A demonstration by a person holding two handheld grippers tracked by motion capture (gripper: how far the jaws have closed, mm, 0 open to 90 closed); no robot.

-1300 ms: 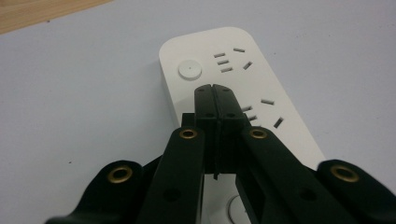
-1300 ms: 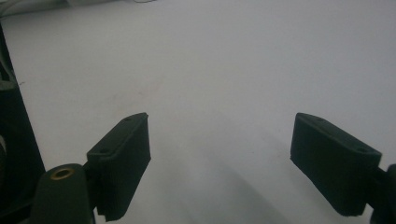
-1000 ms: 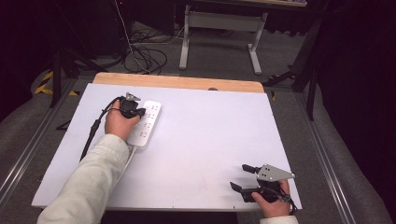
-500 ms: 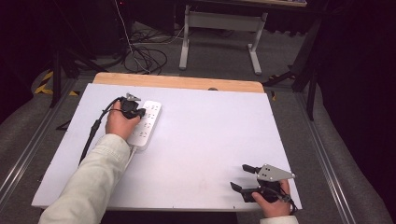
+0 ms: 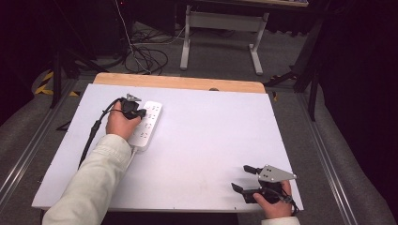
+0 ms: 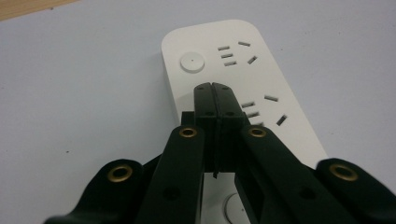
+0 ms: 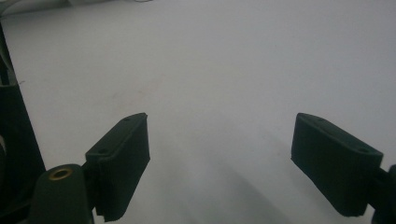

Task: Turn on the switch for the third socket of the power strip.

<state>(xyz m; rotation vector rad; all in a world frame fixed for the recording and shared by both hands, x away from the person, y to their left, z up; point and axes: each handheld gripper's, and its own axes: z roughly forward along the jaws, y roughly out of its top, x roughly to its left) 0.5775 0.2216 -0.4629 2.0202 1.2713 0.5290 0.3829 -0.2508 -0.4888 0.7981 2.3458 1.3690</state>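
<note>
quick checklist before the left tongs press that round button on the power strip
1. Left tongs closed to a single tip: ok, jaws are pressed together with nothing between them.
2. Tip aimed at the round button: not ok, in the left gripper view it sits short of the button, over the strip's middle.
3. Power strip flat on the white table: ok.
4. Sockets free of plugs: ok for those in the left gripper view.
5. Right tongs out of the way: ok, open near the table's front right corner, holding nothing.
6. Tip touching the strip: cannot tell.
</note>
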